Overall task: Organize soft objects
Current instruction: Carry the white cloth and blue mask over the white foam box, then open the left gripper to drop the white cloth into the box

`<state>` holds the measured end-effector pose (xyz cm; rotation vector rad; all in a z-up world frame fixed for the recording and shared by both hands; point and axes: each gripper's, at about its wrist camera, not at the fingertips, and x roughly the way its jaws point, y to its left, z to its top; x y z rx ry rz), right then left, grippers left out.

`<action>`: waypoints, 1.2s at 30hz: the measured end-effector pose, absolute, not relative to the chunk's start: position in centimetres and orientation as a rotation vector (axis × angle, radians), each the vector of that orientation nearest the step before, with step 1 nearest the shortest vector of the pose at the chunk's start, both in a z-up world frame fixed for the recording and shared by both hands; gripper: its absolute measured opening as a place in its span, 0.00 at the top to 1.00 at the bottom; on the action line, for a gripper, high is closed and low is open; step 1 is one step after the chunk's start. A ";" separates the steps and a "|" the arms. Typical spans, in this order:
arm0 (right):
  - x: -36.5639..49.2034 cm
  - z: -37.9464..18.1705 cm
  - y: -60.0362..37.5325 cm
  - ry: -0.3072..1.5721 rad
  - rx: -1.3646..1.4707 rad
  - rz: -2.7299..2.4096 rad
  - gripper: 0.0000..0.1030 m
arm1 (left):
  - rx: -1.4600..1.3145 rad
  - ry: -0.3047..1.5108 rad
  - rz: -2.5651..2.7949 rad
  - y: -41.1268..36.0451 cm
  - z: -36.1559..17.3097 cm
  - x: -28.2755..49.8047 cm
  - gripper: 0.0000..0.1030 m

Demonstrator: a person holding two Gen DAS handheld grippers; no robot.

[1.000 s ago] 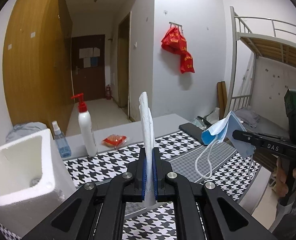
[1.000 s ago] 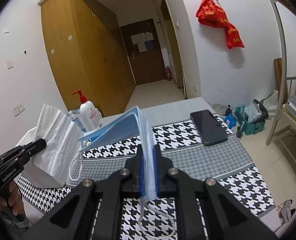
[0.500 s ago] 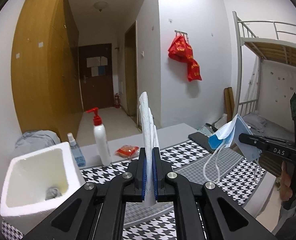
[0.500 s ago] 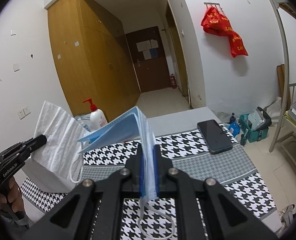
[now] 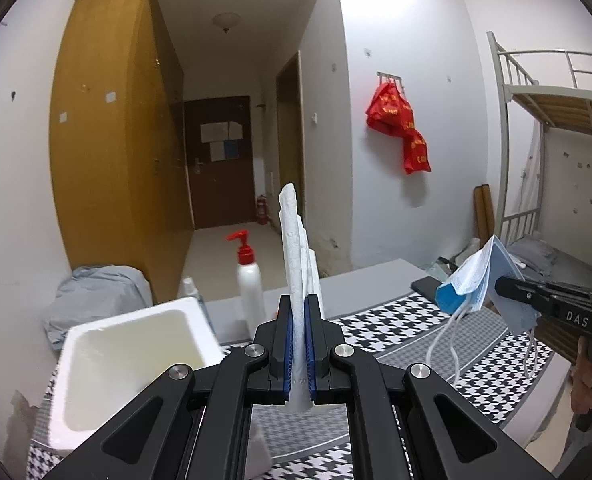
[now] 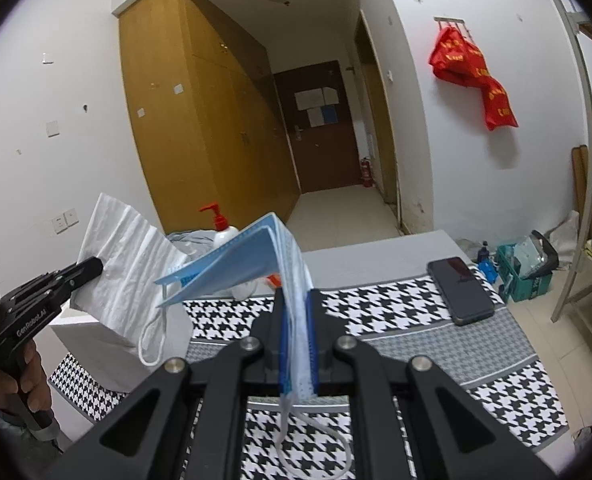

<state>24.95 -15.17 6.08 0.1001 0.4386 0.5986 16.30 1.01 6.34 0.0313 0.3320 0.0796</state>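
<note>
My left gripper (image 5: 296, 344) is clamped tight on a folded white tissue (image 5: 294, 264), which stands upright between the blue pads, its top edge rising well above the jaws. From the right wrist view I see that same tissue (image 6: 125, 268) fanned out broad and crinkled, held up in the air above the white foam box (image 6: 107, 338). My right gripper (image 6: 297, 344) is pinched shut on a blue face mask (image 6: 251, 264); the mask folds over the jaws and juts out to the left, with one white ear loop (image 6: 151, 340) hanging at its far end and another trailing below the fingers. In the left wrist view the mask (image 5: 480, 280) hangs off the right gripper (image 5: 504, 284), held clear of the houndstooth table cloth (image 5: 396, 320). The foam box (image 5: 131, 360) sits open-topped at the left end of the table, its hollow facing up, just left of my left gripper. Behind it stands a white pump bottle (image 5: 249, 284) with a red top. A dark phone (image 6: 460, 290) lies flat on the cloth far right.
</note>
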 end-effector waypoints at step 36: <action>23.1 7.5 -5.5 0.384 0.029 0.763 0.89 | -0.034 0.303 0.288 10.3 7.2 13.0 0.94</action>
